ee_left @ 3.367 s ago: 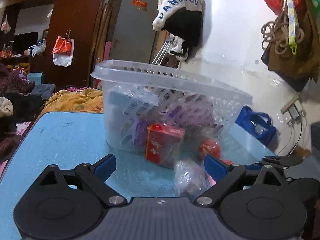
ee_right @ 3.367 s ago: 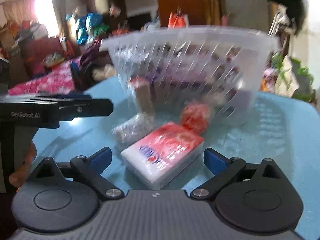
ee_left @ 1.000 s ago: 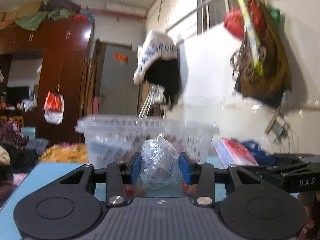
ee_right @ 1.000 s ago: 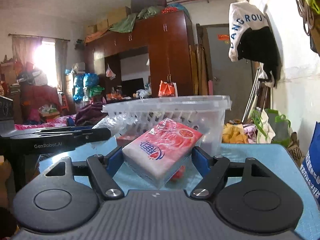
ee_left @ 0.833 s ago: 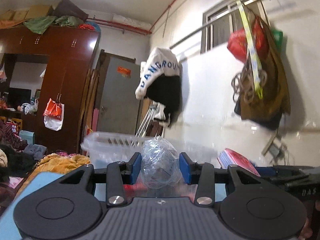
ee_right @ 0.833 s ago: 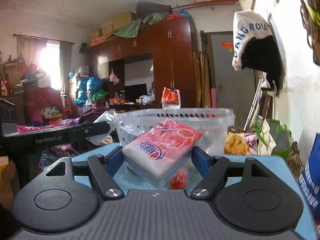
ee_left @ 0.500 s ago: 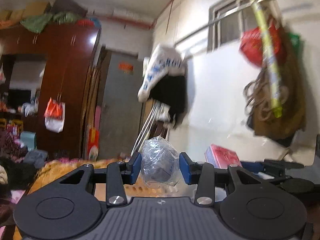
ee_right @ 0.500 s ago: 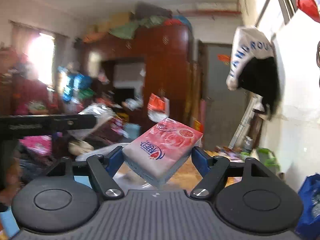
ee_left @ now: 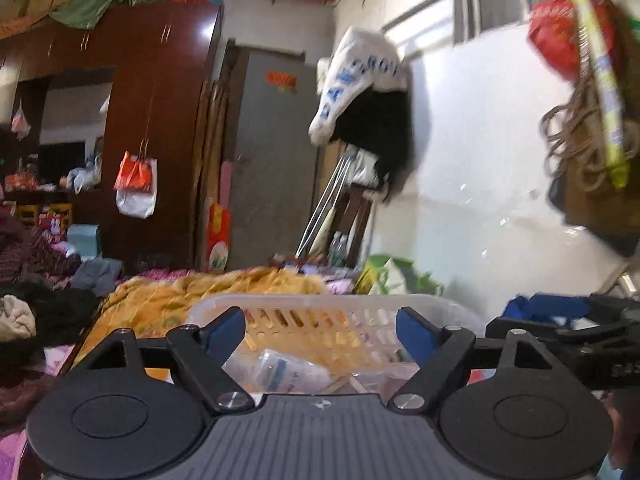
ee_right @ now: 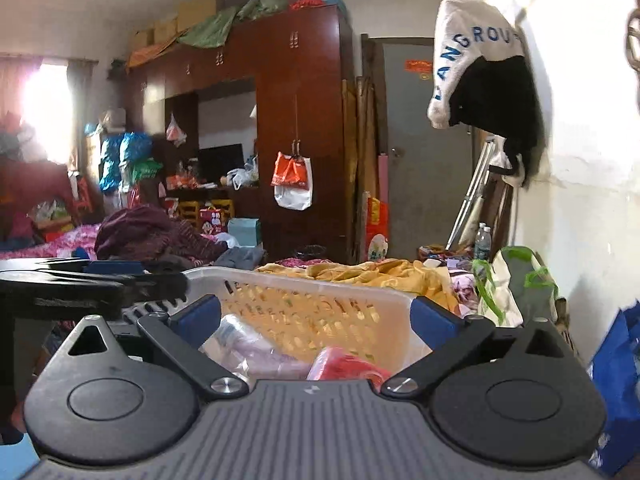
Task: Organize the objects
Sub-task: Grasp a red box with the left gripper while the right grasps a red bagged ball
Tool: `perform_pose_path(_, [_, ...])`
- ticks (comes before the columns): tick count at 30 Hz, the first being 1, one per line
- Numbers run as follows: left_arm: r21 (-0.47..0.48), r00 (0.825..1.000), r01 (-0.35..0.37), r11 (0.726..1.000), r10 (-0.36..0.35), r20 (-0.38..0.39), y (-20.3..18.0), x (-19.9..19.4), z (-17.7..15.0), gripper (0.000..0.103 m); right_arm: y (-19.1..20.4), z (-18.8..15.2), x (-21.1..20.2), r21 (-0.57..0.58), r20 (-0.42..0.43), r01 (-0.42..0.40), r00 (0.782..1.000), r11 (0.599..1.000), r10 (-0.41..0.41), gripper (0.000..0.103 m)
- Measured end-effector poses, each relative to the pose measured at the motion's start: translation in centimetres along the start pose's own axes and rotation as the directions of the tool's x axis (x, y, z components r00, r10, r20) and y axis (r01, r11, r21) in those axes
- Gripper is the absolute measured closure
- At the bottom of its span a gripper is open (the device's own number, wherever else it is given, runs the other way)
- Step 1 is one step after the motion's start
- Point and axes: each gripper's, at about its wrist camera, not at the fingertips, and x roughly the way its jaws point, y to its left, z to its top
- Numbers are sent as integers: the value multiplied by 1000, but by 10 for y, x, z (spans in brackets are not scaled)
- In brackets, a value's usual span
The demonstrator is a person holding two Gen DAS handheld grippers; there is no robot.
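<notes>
The basket (ee_left: 332, 312), a pale slotted plastic one, sat just below and ahead of both grippers. In the left wrist view it held a clear packet (ee_left: 288, 368) with pale blue print and other crinkled plastic. In the right wrist view a clear bag (ee_right: 244, 348) lay at its left side and a red-and-pink tissue pack (ee_right: 344, 364) lay toward its near right, partly hidden by the gripper body.

The left gripper (ee_left: 320, 334) hung over the basket's near rim with its blue-tipped fingers (ee_left: 226, 330) wide apart and nothing between them; the packet lay below the gap, apart from the pads. The right gripper (ee_right: 316, 316) was likewise spread wide and empty above the basket, the tissue pack beneath it and clear of both fingers (ee_right: 434, 316). Each view caught the other gripper at its edge, level with the basket rim.
</notes>
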Motion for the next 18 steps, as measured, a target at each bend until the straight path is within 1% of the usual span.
perform_pose_path(3, [32,1000,-1,999,1,-3,-5,-31,-21,10,4,-21,-30,0,20,-46,999,999,46,0])
perform_pose_path(5, [52,999,-3,999,5,-45,-8,-38,-37,9,6,-38,-41,5,-4,-64,998,998,64,0])
perform_pose_path(7, [43,995,-7,999,11,-100,-5,-40,-58,9,7,-53,-40,19,-53,-75,996,997,76,0])
perform_pose_path(9, [21,987,-5,1000,8,-159,-2,-31,-73,9,7,-67,-36,44,-78,-84,993,996,87,0])
perform_pose_path(11, [5,978,-8,1000,9,-209,-1,-15,-81,9,6,-74,-30,55,-98,-79,992,995,84,0])
perform_pose_path(13, [-5,967,-47,999,44,-251,2,1,-86,10,7,-79,-25,51,-114,-57,992,997,62,0])
perform_pose_path(15, [-26,960,-73,997,63,-272,5,11,-88,12,6,-80,-20,58,-137,-30,990,998,37,0])
perform_pose_path(16, [-34,960,-78,996,66,-274,6,14,-88,12,4,-81,-18,69,-147,-26,988,997,36,0])
perform_pose_path(18, [-37,958,-91,995,77,-276,4,18,-87,13,-1,-85,-16,94,-163,-40,985,995,55,0])
